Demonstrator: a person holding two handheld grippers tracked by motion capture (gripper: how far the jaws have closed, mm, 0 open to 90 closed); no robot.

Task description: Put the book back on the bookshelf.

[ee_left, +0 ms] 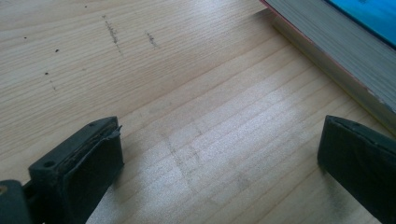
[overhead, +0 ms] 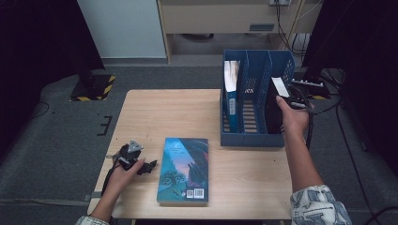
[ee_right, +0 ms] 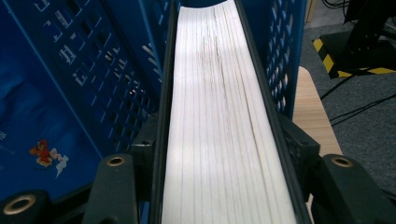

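A dark book (overhead: 273, 108) stands upright in the right slot of the blue file rack (overhead: 253, 138), its white page edge (ee_right: 219, 84) facing me. My right gripper (overhead: 287, 101) is shut on it, one jaw against each cover, as the right gripper view (ee_right: 219, 133) shows. A blue-covered book (overhead: 184, 168) lies flat near the table's front edge. Left of it my left gripper (overhead: 149, 167) rests low on the wood, open. In the left gripper view (ee_left: 219, 144) there is bare wood between the jaws, and that book's page edge (ee_left: 336, 46) runs along the upper right.
Another blue book (overhead: 231, 89) stands in the rack's left slot; the middle slot holds nothing. The wooden table (overhead: 155, 112) is small, with grey floor around it. Cables and a black-and-yellow stand base (overhead: 94, 89) lie on the floor.
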